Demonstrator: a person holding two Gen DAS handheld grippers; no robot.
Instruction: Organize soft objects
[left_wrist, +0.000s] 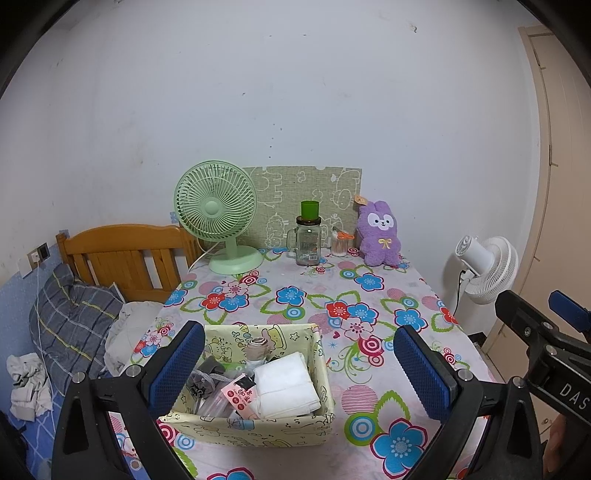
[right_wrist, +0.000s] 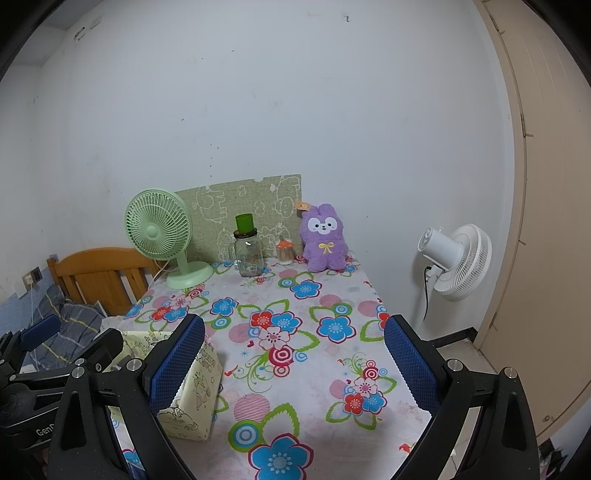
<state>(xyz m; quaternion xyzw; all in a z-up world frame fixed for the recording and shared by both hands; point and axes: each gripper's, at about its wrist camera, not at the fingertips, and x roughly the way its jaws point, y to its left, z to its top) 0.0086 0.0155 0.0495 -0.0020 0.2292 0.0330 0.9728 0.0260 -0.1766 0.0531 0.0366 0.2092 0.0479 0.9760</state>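
A purple plush bunny (left_wrist: 379, 234) (right_wrist: 324, 238) sits upright at the back right of the flowered table, against the wall. Near the front left stands a pale yellow fabric box (left_wrist: 255, 424) (right_wrist: 195, 391) holding a folded white cloth (left_wrist: 286, 386), a rolled beige item (left_wrist: 258, 345) and small packets. My left gripper (left_wrist: 299, 373) hovers open above the box, nothing between its blue pads. My right gripper (right_wrist: 293, 373) is open over bare tablecloth to the right of the box, and it also shows at the right edge of the left wrist view (left_wrist: 546, 332).
A green desk fan (left_wrist: 218, 218), a glass jar with a green cup on top (left_wrist: 308, 240) and a small cotton-swab jar (left_wrist: 340, 243) line the table's back. A bed with plaid pillow (left_wrist: 74, 321) lies left. A white floor fan (right_wrist: 456, 262) stands right.
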